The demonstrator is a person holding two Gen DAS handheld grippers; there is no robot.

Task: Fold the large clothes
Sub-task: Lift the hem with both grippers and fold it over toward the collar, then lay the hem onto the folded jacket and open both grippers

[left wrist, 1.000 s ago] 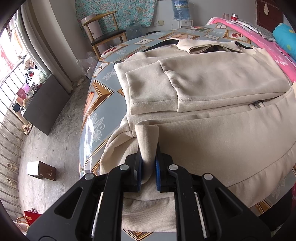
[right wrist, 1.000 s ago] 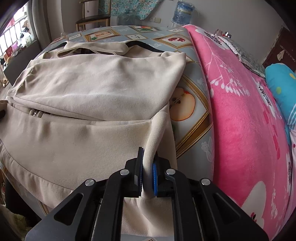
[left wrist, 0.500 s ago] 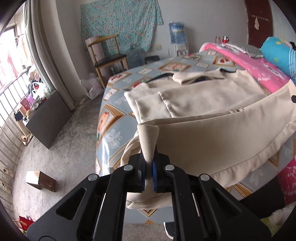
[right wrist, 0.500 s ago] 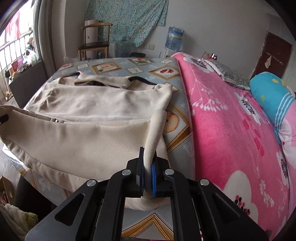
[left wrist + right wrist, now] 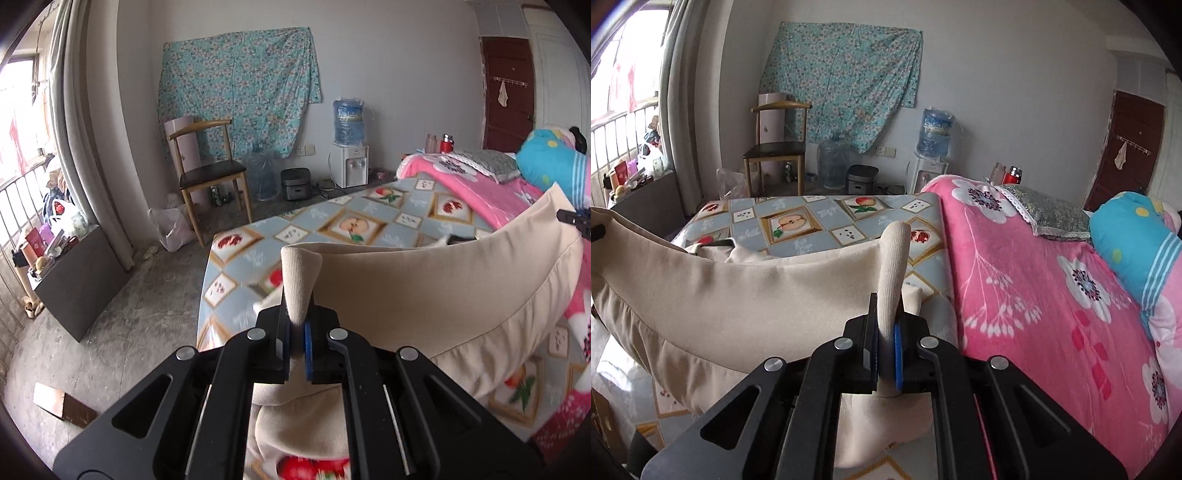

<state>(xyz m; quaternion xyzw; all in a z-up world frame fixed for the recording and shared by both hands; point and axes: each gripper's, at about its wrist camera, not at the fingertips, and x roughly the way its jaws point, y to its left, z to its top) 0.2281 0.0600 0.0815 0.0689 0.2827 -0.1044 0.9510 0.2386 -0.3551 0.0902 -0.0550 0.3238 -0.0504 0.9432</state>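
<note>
A large cream jacket (image 5: 424,288) is lifted by its ribbed bottom hem above the bed (image 5: 354,225). My left gripper (image 5: 297,339) is shut on the hem's left corner. My right gripper (image 5: 885,354) is shut on the hem's right corner. The hem (image 5: 731,295) hangs stretched between them, curving across both views. The jacket's upper part still lies on the bed behind the raised hem, mostly hidden; a bit of its collar (image 5: 713,249) shows.
The bed has a fruit-patterned sheet (image 5: 790,221) and a pink floral blanket (image 5: 1034,280) on the right with a blue pillow (image 5: 1126,229). A wooden chair (image 5: 207,177), water dispenser (image 5: 349,147) and a dark board (image 5: 81,280) stand on the floor to the left.
Both grippers have risen and tilted up, lifting the jacket's hem off the bed; more of the room and the far sheet now shows above the raised cloth.
</note>
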